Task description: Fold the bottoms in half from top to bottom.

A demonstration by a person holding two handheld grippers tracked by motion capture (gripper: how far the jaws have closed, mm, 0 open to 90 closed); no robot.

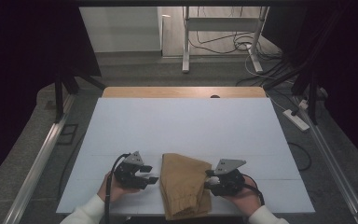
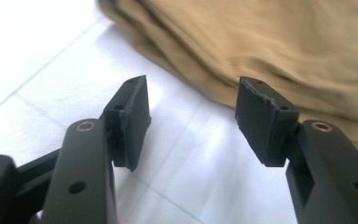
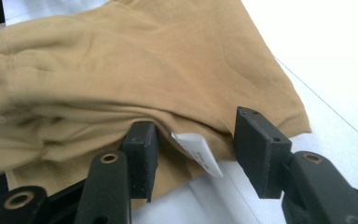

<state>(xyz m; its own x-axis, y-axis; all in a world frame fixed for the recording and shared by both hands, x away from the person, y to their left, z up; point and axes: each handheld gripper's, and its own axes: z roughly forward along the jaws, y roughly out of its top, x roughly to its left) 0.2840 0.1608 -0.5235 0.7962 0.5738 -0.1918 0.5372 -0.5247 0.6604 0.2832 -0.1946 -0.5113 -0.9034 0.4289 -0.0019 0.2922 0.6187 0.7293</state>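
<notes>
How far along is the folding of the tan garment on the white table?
The tan garment already lies folded into a compact bundle at the near edge of the white table. Nothing is held now: the left gripper stands open beside the cloth, and the right gripper is open at the edge with the white label. Perhaps one last fold or tidying remains.

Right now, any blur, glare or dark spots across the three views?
High view: sharp, dark at both sides, white table evenly lit. Left gripper view: tan garment soft and blurred, table washed out top left. Right gripper view: fabric and white tag fairly sharp, table overexposed top right.
</notes>
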